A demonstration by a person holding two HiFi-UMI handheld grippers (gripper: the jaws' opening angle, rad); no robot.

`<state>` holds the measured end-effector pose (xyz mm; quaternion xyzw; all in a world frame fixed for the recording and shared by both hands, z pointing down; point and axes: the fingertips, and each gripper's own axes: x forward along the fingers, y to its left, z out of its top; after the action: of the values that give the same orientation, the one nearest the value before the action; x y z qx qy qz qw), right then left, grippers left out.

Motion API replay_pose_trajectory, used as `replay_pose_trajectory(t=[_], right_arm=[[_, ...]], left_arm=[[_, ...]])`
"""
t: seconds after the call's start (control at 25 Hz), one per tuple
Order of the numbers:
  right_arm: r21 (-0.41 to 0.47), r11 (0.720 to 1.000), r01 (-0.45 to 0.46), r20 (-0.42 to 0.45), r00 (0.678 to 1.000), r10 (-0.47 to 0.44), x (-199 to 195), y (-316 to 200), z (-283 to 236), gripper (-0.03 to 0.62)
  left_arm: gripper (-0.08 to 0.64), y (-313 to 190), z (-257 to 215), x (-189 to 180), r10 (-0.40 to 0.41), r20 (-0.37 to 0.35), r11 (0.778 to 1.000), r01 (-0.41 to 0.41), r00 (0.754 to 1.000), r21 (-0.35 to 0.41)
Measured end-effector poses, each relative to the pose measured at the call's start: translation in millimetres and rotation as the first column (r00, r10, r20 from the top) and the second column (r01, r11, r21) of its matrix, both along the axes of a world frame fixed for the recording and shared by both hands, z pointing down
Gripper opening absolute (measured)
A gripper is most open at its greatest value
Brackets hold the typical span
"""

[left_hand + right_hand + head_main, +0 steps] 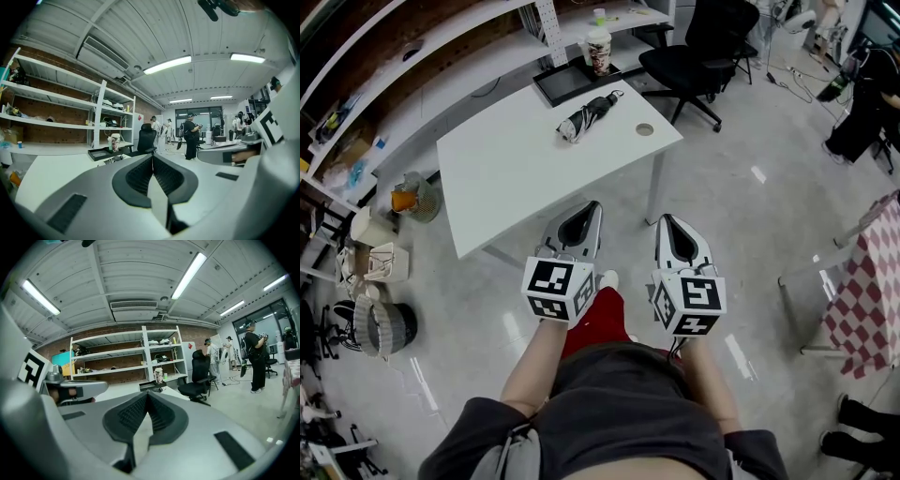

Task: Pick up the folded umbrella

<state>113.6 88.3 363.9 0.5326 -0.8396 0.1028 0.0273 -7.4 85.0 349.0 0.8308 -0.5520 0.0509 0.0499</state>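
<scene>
Head view is showing the umbrella lying at the bench's far side. The left gripper and right gripper are hovering short of its near edge, fingers pressed together and empty, probably because the reach comes first.

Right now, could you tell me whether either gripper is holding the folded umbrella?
No: the folded umbrella lies on the white table, apart from the left gripper and right gripper, both shut on nothing.
</scene>
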Motion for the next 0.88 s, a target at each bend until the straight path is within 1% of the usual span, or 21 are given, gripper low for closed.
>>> replay_pose_trajectory(t=[0.28,0.6,0.88], right_arm=[[-0.021,1.0,-0.002,-0.009,1.0,0.002,-9.5,-36.8,10.0,0.018],[-0.039,0.999,-0.004,-0.013,1.0,0.004,-21.3,-94.7,11.7,0.018],[-0.052,0.999,0.004,-0.021,1.0,-0.005,-40.4,-146.4,11.5,0.018]], left_arm=[[0.014,-43.5,8.1,-12.8,-0.001,-0.014,1.0,0.001,1.0,-0.01],[0.015,-101.0,16.4,-23.7,-0.003,0.005,0.999,0.003,1.0,-0.034],[0.015,-154.5,19.0,-47.1,-0.023,0.01,0.998,0.024,1.0,-0.052]])
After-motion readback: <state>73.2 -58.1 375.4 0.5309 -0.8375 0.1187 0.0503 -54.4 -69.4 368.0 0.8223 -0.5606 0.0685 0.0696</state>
